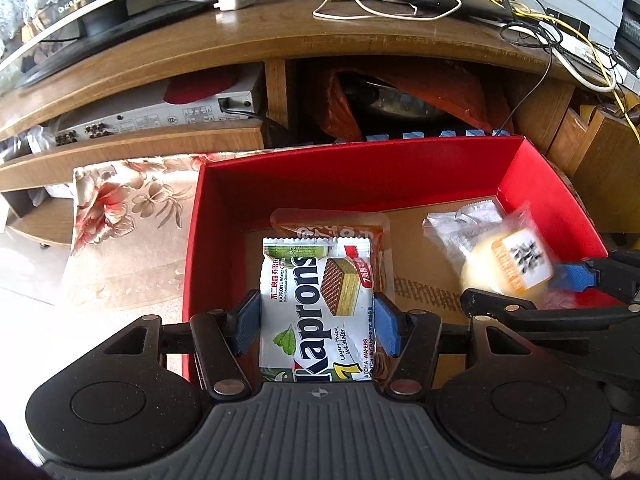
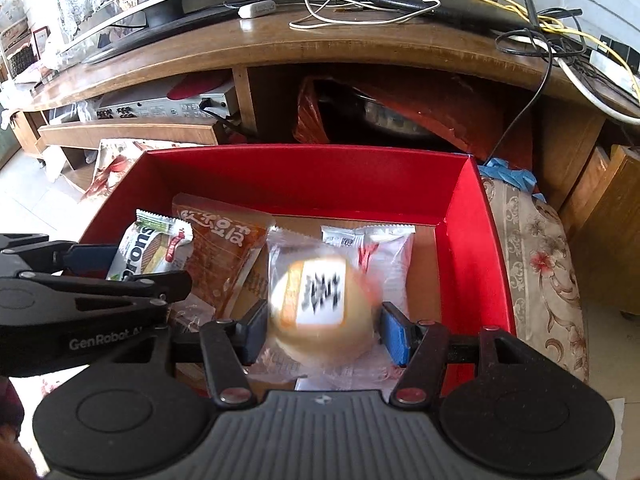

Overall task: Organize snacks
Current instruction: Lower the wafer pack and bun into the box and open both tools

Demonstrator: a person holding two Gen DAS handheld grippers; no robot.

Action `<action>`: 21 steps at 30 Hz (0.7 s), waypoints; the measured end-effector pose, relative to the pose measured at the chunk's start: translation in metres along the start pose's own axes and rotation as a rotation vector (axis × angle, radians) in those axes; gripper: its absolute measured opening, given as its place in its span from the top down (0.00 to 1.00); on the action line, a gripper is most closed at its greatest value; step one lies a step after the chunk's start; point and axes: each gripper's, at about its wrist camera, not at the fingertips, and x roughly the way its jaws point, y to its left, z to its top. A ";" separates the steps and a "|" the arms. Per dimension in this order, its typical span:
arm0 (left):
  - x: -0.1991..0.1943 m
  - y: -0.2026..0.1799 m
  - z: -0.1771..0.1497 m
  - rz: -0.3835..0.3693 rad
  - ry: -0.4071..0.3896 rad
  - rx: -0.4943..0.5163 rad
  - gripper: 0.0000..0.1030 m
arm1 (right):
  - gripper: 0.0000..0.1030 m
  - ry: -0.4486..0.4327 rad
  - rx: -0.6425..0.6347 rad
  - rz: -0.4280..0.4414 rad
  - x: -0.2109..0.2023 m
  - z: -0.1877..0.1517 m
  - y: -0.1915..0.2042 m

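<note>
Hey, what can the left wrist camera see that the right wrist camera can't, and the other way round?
Only the left wrist view shows the wafer packet's whole front, sitting between the left gripper's fingers. Only the right wrist view shows the white packet lying behind the round bun, and the flowered cloth along the box's right side. Both show the red box, the orange packet inside it, and the bun held by the right gripper.
</note>
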 end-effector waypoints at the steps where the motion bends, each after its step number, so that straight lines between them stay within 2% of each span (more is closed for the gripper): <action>1: 0.000 0.001 0.000 -0.002 0.000 -0.002 0.37 | 0.57 -0.003 -0.001 -0.002 -0.001 0.000 0.000; 21: -0.018 0.007 0.006 -0.022 -0.042 -0.040 0.30 | 0.57 -0.068 -0.001 -0.001 -0.024 0.006 0.001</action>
